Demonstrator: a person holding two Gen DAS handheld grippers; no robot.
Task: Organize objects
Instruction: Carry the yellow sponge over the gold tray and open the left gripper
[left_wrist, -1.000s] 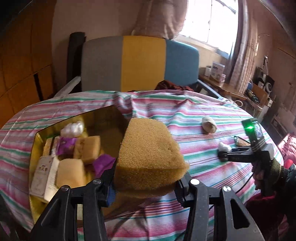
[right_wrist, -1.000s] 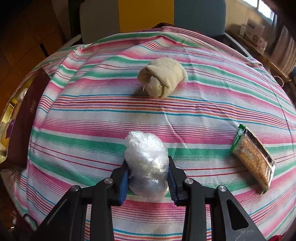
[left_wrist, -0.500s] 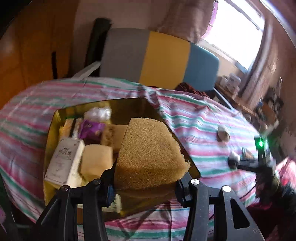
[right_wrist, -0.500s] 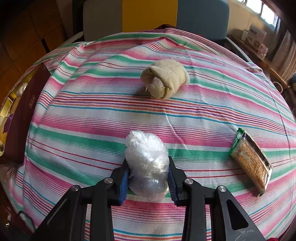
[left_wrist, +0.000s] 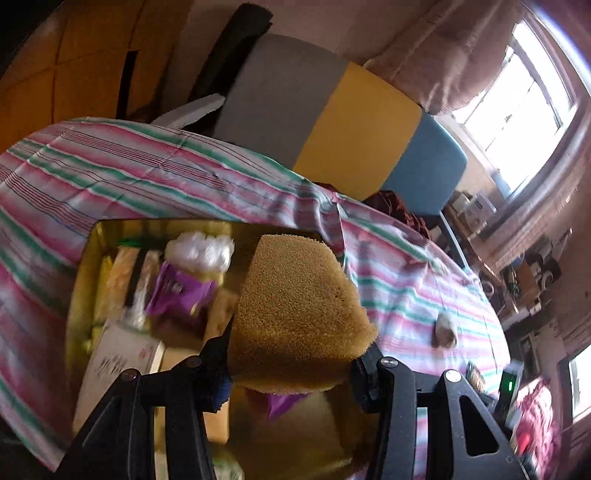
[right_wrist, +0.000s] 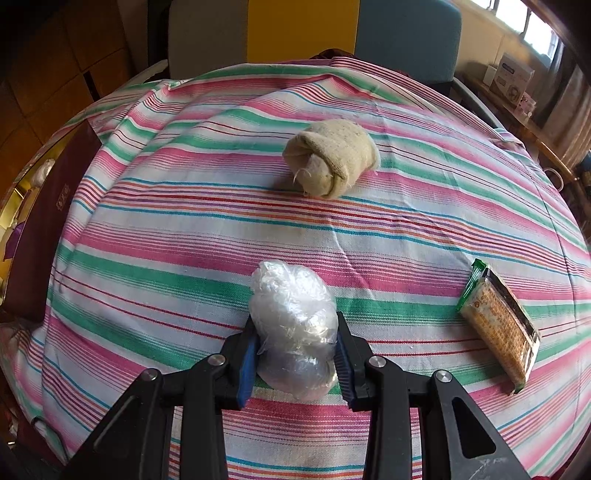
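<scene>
Striped-cloth counter (right_wrist: 207, 229) | my left gripper (left_wrist: 291, 373): jaws clamped on the tan sponge (left_wrist: 295, 314), held above the gold box (left_wrist: 83, 266) | my right gripper (right_wrist: 295, 363): jaws closed on the plastic-wrap bundle (right_wrist: 293, 321), resting on the cloth.

Box (left_wrist: 88, 258) contents motion-blurred; sponge (left_wrist: 295, 317) hides box floor.

The sponge (left_wrist: 295, 314) is coarse, porous and matt. The box (left_wrist: 85, 258) has shiny gold walls. The tablecloth (right_wrist: 258, 229) is woven striped cloth. The bag (right_wrist: 291, 325) is crinkled, glossy clear plastic; the sock (right_wrist: 332, 158) is nubbly knit; the packet (right_wrist: 498, 325) is glossy film.
</scene>
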